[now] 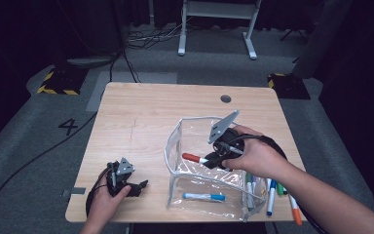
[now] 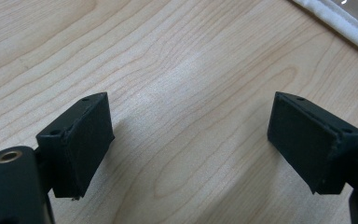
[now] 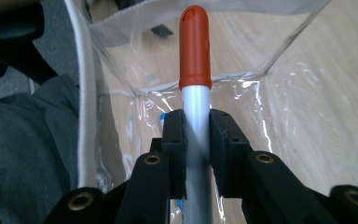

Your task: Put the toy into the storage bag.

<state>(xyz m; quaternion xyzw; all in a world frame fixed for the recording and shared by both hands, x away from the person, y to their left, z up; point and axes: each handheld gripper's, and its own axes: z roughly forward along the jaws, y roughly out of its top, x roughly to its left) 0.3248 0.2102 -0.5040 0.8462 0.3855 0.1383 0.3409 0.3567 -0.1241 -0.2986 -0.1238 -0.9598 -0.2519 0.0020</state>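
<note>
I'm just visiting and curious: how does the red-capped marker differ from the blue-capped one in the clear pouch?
The red-capped marker is clamped in the right gripper, held over the clear pouch; the blue-capped marker lies loose on the pouch's bottom. Their cap colours differ, red against blue. The red one points left from the gripper; the blue one lies flat, untouched. Both have pale barrels.

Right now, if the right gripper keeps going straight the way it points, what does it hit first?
Probably the far clear wall of the transparent pouch. The right gripper is shut on the red-capped marker, whose cap leads, so the cap would likely meet that wall before the jaws do. Depth to the wall is unclear.
</note>
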